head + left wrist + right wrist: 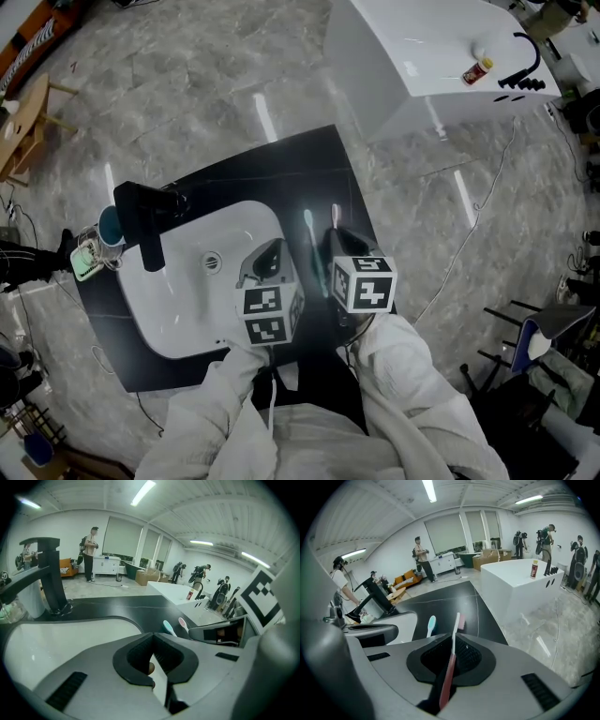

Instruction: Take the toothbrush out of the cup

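My right gripper [339,242] [453,641] is shut on the pink toothbrush [449,677]. Its handle runs up between the pads, and its head [335,216] points out over the black counter [319,164]. A teal-headed toothbrush [309,230] [168,626] [431,623] appears to lie on the counter by the sink's right rim, between the two grippers. My left gripper [270,255] [152,639] hovers over the sink's right side, jaws together. A pale strip shows between its pads; I cannot tell what it is. The blue cup [111,225] stands far left behind the faucet.
A black faucet [141,220] [49,573] rises at the left of the white sink [187,300]. A green item [86,258] sits below the cup. A white bathtub [422,47] with a red bottle [476,71] stands beyond the counter. Several people are in the room.
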A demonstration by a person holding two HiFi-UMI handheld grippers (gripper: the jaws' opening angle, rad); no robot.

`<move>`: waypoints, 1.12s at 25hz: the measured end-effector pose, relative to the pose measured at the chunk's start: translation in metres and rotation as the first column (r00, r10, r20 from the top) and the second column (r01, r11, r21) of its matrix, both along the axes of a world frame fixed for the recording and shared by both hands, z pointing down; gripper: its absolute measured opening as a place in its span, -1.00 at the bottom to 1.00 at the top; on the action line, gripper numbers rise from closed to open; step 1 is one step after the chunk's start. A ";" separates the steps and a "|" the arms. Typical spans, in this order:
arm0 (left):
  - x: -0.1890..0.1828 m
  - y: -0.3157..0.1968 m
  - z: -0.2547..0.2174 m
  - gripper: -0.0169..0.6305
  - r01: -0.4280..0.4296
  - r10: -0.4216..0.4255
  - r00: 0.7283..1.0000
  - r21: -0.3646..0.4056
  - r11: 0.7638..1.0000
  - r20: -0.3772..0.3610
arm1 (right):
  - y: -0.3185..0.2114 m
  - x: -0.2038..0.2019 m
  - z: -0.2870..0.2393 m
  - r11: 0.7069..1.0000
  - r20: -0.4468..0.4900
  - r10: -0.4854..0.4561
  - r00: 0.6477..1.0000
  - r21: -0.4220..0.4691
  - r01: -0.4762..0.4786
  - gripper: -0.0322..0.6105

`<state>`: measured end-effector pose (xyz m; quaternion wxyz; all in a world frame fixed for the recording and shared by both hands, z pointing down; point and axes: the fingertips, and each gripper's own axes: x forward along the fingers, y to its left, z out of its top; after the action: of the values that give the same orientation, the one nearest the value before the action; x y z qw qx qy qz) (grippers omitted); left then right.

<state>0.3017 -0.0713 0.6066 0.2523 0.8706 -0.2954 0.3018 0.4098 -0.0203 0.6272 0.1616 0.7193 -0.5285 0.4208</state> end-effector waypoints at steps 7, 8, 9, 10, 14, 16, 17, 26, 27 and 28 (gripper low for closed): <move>-0.005 -0.002 0.000 -0.94 0.005 -0.005 1.000 0.004 1.000 0.002 | -0.001 -0.009 -0.002 0.999 0.031 0.005 1.000 0.038 -0.006 -0.78; -0.005 -0.002 0.000 -0.94 0.003 -0.003 1.000 0.006 1.000 0.000 | -0.002 -0.011 -0.004 0.999 0.043 0.004 0.999 0.048 -0.006 -0.78; -0.005 -0.002 -0.001 -0.94 0.001 -0.001 1.000 0.008 1.000 -0.003 | -0.002 -0.012 -0.005 0.999 0.050 0.005 0.999 0.053 -0.007 -0.78; -0.004 -0.002 -0.001 -0.94 0.000 0.000 1.000 0.008 1.000 -0.004 | -0.002 -0.012 -0.005 0.998 0.050 0.007 0.999 0.054 -0.009 -0.78; -0.004 0.001 -0.003 -0.94 -0.001 0.001 1.000 0.002 1.000 -0.007 | 0.001 -0.009 -0.008 0.998 0.043 0.021 0.999 0.052 -0.023 -0.78; -0.005 0.000 -0.005 -0.94 0.000 0.000 1.000 0.005 1.000 -0.012 | 0.002 -0.008 -0.009 0.998 0.036 0.026 0.999 0.051 -0.028 -0.78; -0.005 -0.001 -0.007 -0.94 0.000 0.000 1.000 0.008 1.000 -0.017 | 0.002 -0.008 -0.010 0.998 0.033 0.028 0.999 0.050 -0.030 -0.78; -0.010 -0.001 -0.017 -0.94 0.009 -0.008 0.999 0.030 1.000 -0.033 | 0.004 -0.011 -0.018 0.998 0.019 0.024 1.000 0.064 -0.026 -0.78; -0.010 -0.001 -0.019 -0.94 0.010 -0.009 0.999 0.032 0.999 -0.034 | 0.004 -0.011 -0.019 0.997 0.018 0.024 1.000 0.066 -0.025 -0.78; -0.011 -0.002 -0.020 -0.94 0.011 -0.010 0.999 0.035 0.999 -0.035 | 0.004 -0.011 -0.020 0.997 0.018 0.024 1.000 0.069 -0.025 -0.78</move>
<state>0.2906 -0.0730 0.5867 0.2438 0.8784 -0.3009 0.2800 0.3986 -0.0165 0.6073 0.1271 0.7273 -0.5353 0.4102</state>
